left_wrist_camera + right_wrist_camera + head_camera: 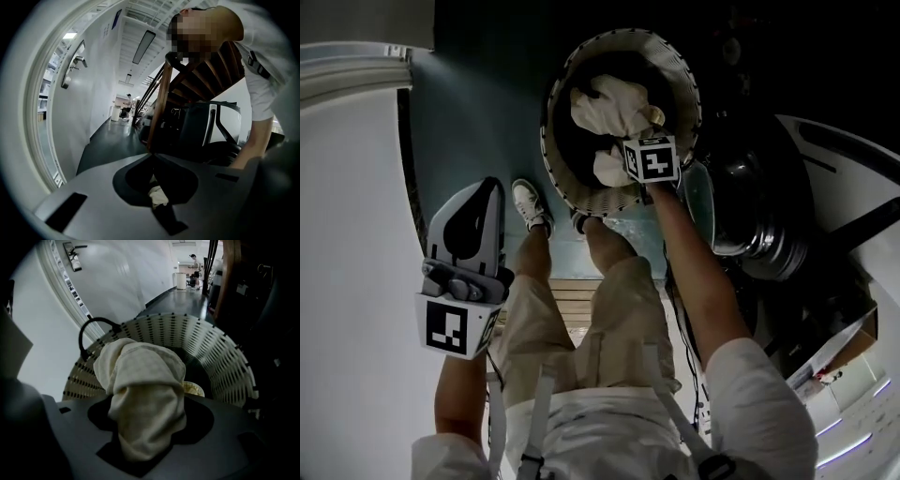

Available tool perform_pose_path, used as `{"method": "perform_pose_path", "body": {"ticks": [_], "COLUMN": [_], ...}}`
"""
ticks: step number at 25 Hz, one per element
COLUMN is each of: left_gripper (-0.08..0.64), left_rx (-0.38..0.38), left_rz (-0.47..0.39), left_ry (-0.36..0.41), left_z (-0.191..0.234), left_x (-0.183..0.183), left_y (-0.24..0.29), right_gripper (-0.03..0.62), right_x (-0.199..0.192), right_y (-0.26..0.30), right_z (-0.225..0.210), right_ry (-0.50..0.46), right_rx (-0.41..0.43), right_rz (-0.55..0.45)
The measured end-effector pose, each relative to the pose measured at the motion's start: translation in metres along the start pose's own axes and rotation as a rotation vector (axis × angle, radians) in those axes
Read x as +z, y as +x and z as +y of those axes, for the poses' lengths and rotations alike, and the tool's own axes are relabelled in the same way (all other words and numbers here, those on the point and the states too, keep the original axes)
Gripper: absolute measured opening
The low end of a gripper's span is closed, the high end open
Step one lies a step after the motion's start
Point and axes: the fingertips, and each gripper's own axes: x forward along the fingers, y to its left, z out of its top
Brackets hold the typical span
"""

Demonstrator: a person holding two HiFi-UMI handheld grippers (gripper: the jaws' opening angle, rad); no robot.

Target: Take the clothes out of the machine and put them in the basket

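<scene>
Dark floor carries the basket directly beneath the right hand-held gripper, which pinches a cream cloth; the left hand-held gripper, pressed together, is farther off.

The right gripper, pointed steeply down on an extended arm, clamped a cream garment; the left gripper was closed.
</scene>
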Motion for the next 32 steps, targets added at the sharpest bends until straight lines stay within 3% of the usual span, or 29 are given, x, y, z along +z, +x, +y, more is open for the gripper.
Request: {"method": "perform_pose_path", "body": {"ticks": [9, 15, 21, 26, 32], "left_gripper": [0.012, 0.012, 0.012, 0.012, 0.012], "left_rx": [0.048, 0.065, 0.075, 0.072, 0.057], "left_rz": [0.027, 0.01, 0.019, -0.005, -0.005], "left_ry": [-0.043, -0.065, -0.072, -0.073, -0.062], "left_z": [0.011, 0.015, 0.019, 0.021, 0.022], "left_x": [-0.051, -0.056, -0.055, -0.044, -0.019], "left_y": [0.004, 0.008, 0.007, 0.008, -0.001], "right_gripper": [0.31, 0.367, 0.424, 0.425, 0.423], "right_x": [-0.009, -0.02, -0.022, -0.015, 0.001], "right_y": [0.074, 0.102, 0.098, 0.085, 0.046], "right_z": [-0.009, -0.009, 0.004, 0.006, 0.025], "right_ry": [-0.068, -0.041, -0.134, -0.119, -0.114], "right_rx": [0.007, 0.057, 0.048, 0.045, 0.102], "right_rz": [0.065, 0.136, 0.15, 0.15, 0.123]}}
